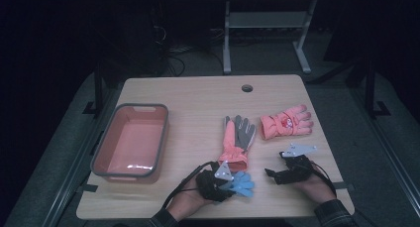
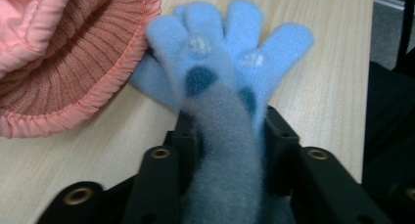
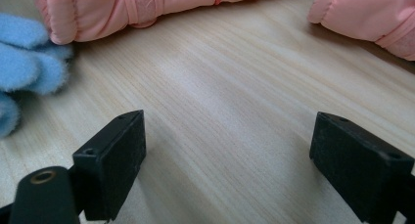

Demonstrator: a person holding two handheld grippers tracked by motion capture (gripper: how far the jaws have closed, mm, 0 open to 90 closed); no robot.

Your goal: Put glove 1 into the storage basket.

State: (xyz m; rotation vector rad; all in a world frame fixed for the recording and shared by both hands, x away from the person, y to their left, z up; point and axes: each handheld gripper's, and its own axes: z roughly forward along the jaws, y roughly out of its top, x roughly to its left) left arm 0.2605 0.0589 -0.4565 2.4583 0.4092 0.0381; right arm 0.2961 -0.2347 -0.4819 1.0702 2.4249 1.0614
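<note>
A small blue fleece glove [image 1: 242, 183] lies near the table's front edge, and my left gripper [image 1: 225, 185] is shut on its cuff. In the left gripper view the blue glove [image 2: 230, 67] spreads its fingers ahead of the black jaws, beside the ribbed cuff of a pink and grey glove [image 2: 63, 62]. That pink and grey glove [image 1: 236, 140] lies mid-table. A second pink glove [image 1: 286, 122] lies to its right. My right gripper [image 1: 273, 173] rests open on the wood, its jaws wide apart over bare table [image 3: 230, 136], with the blue glove [image 3: 24, 62] at its left.
A pink rectangular tub [image 1: 130, 140] with a grey rim stands at the table's left side, with nothing in it. A round cable hole [image 1: 247, 87] sits near the far edge. Beyond the table a white desk frame [image 1: 267, 33] stands on dark floor.
</note>
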